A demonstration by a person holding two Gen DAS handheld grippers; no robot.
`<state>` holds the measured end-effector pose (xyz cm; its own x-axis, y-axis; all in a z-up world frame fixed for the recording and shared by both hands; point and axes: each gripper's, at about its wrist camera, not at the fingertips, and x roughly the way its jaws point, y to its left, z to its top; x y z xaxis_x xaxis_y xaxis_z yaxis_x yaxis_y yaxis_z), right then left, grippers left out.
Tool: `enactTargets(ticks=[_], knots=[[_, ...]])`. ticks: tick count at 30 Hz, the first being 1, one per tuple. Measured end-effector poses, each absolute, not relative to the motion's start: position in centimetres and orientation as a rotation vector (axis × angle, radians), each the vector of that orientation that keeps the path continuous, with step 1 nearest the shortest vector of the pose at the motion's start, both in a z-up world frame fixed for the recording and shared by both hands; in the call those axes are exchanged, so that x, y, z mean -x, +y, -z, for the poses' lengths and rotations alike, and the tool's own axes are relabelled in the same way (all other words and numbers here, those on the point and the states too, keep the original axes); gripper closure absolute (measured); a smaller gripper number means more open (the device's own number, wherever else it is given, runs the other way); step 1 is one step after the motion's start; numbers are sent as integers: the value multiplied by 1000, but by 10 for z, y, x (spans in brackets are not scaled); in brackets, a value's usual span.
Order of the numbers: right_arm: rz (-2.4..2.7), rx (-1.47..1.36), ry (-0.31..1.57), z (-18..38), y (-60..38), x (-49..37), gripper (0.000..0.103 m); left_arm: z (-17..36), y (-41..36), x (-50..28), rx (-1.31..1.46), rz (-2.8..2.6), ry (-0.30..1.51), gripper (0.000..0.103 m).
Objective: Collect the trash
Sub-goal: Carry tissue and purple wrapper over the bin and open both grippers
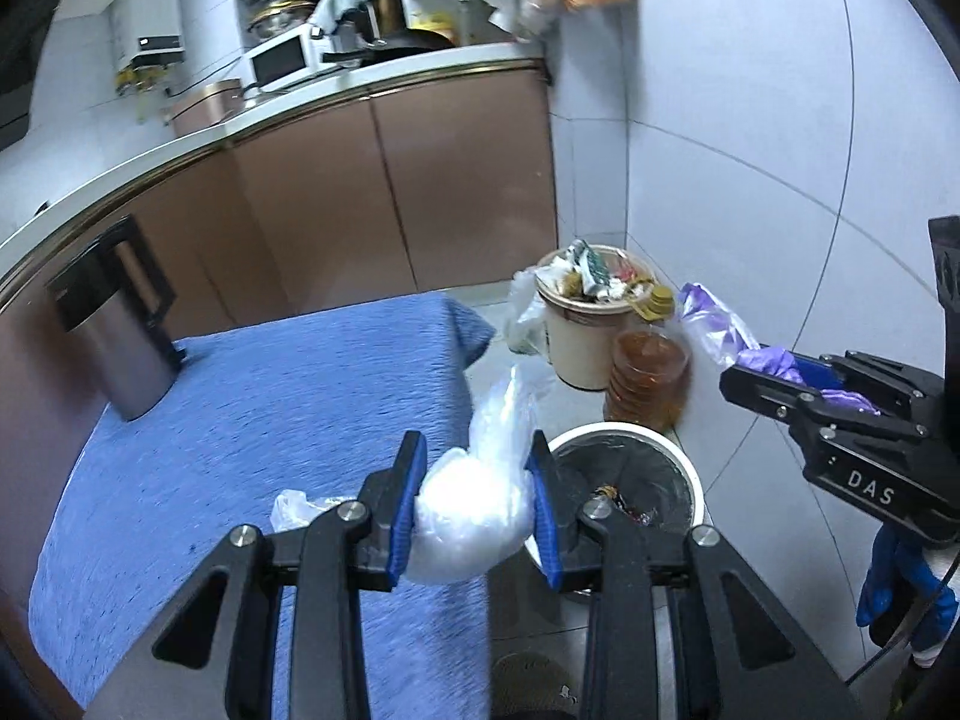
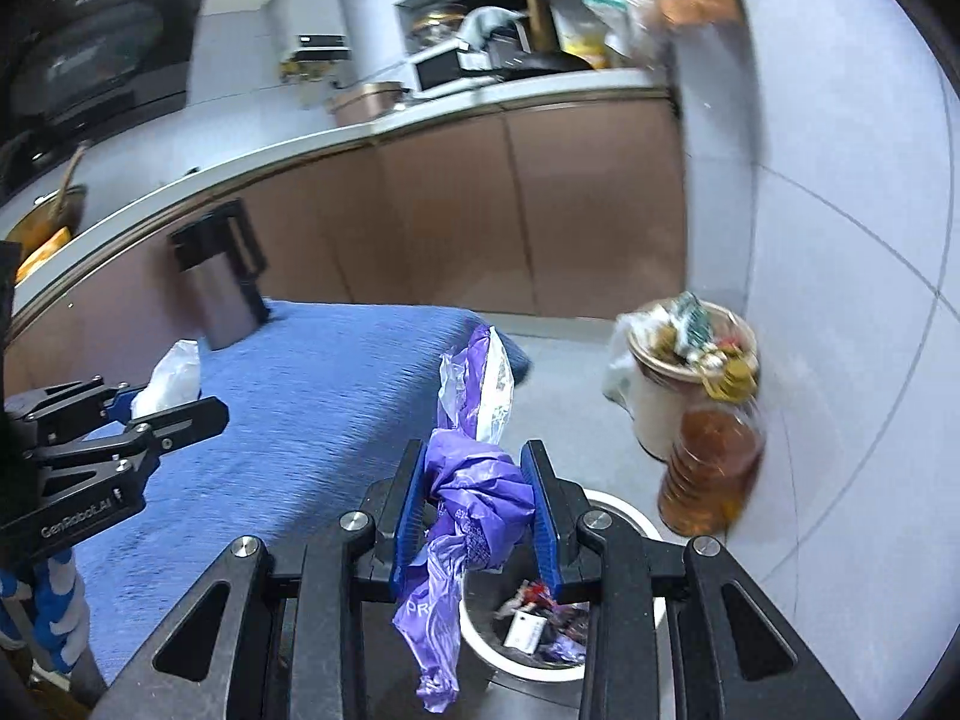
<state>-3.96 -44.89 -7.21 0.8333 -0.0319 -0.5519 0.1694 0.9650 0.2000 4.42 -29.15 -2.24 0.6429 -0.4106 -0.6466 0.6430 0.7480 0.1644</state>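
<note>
**Two limp bags over the bin**

The blue cloth covers the table to my left, and beyond its corner, on the floor by the tiled wall, stands the white-rimmed bin I judge I am heading for. It already has scraps in the bottom. Behind it are an overfilled cream bucket and a bottle of amber liquid, the two touching or nearly so.

My left gripper is clamped on a clear plastic bag, bunched into a pale wad between the blue pads, with a loose tail sticking up and another flap hanging out to the left. It sits at the table's edge, just beside the bin's rim. My right gripper is closed on a purple plastic bag, knotted at the pads, one tail reaching up and a longer one trailing down beside the bin's mouth.

Both bags I take to be nearly weightless, soft and slick. They hold no shape, so the crumpled middle is the place to pinch; a tail would slide out. Being so light, they may cling to the pads or drift on release, and the purple tail could drape over the rim rather than drop inside.
</note>
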Motion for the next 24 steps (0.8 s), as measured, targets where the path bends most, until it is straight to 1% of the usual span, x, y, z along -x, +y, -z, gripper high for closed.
enactTargets(ticks=[12, 24], knots=[[133, -340, 711, 138, -476, 23, 73, 83, -335, -68, -495, 644, 721, 72], [151, -375, 815, 181, -490, -4, 73, 127, -365, -98, -515, 663, 815, 71]])
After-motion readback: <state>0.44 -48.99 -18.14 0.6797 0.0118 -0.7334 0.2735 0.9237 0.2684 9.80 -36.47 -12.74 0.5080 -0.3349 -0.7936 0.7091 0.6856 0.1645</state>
